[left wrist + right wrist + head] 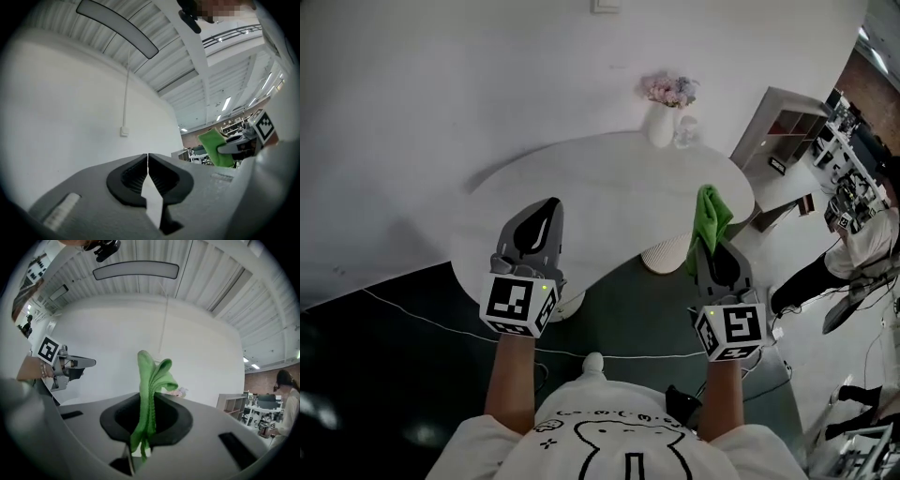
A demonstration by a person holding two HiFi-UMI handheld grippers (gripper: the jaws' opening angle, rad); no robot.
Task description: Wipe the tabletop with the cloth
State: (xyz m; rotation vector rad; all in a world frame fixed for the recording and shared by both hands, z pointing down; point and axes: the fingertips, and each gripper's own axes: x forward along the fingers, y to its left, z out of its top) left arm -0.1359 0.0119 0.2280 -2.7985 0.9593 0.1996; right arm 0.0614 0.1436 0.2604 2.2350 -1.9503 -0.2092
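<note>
While the fingers of the right gripper [150, 399] clamp the green cloth [152, 376] between them, its folds stand up past the tips and a short tail hangs behind the pads. Fingers of the left gripper [148, 158] are pressed together on nothing. Both grippers, held side by side and well apart, tilt upward at the near edge of the white bench [609, 187].

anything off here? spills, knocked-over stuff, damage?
Nothing stands out. The vase stands upright at the far edge of the table, which shows no spill. The green cloth is bunched in the right gripper, held off the table; the left gripper is shut and empty.
</note>
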